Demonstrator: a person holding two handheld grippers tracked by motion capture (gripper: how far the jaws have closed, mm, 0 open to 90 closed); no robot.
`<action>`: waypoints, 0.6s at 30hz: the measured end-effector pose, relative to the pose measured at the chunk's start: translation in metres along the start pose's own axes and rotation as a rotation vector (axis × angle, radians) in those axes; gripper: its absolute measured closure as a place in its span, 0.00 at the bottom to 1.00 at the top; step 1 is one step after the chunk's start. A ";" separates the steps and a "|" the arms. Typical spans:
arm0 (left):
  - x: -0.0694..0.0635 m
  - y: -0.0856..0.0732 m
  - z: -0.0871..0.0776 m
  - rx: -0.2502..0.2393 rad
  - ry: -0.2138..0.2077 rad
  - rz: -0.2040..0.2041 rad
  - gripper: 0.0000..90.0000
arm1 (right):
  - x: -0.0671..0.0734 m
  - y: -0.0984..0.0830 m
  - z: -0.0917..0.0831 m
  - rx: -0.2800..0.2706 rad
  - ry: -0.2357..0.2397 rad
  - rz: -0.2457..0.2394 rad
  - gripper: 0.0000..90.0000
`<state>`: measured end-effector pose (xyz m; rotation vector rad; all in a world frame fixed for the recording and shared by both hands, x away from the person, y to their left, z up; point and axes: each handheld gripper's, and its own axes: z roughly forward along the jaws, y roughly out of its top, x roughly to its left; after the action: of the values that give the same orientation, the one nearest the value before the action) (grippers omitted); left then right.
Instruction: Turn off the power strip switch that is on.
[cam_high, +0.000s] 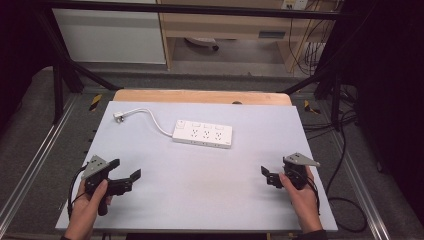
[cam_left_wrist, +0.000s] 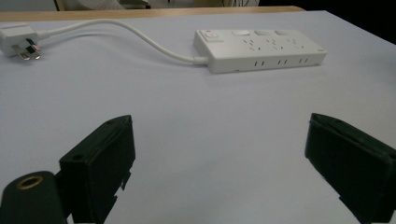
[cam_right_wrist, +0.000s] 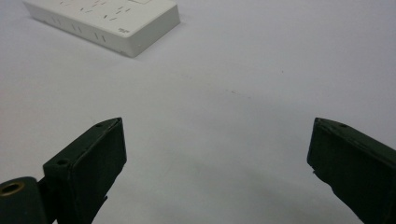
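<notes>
Both the left tongs (cam_high: 125, 170) and right tongs (cam_high: 268, 176) gape wide and empty near the bench (cam_high: 200, 195) front, well apart from the power strip (cam_high: 202, 133) mid-bench, whose trailing cord (cam_high: 150, 116) and plug (cam_high: 118, 116) could, I judge, snag or drag if grabbed carelessly.

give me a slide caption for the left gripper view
Open left gripper facing a white plastic power strip whose white cable curves to an unplugged plug on a pale grey table.
</notes>
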<state>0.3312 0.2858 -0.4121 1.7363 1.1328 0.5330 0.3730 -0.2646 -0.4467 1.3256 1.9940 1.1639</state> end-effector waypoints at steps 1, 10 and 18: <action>0.000 0.000 0.000 0.001 -0.001 0.000 0.09 | 0.000 0.000 0.000 0.004 0.002 -0.001 0.05; -0.002 0.001 0.000 0.000 -0.020 0.009 0.09 | 0.002 0.000 0.001 0.001 0.008 -0.019 0.05; -0.002 0.002 -0.003 -0.021 -0.028 0.006 0.09 | 0.007 0.002 0.000 -0.021 0.025 -0.059 0.05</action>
<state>0.3293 0.2852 -0.4091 1.7248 1.0988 0.5206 0.3712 -0.2577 -0.4448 1.2391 2.0195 1.1761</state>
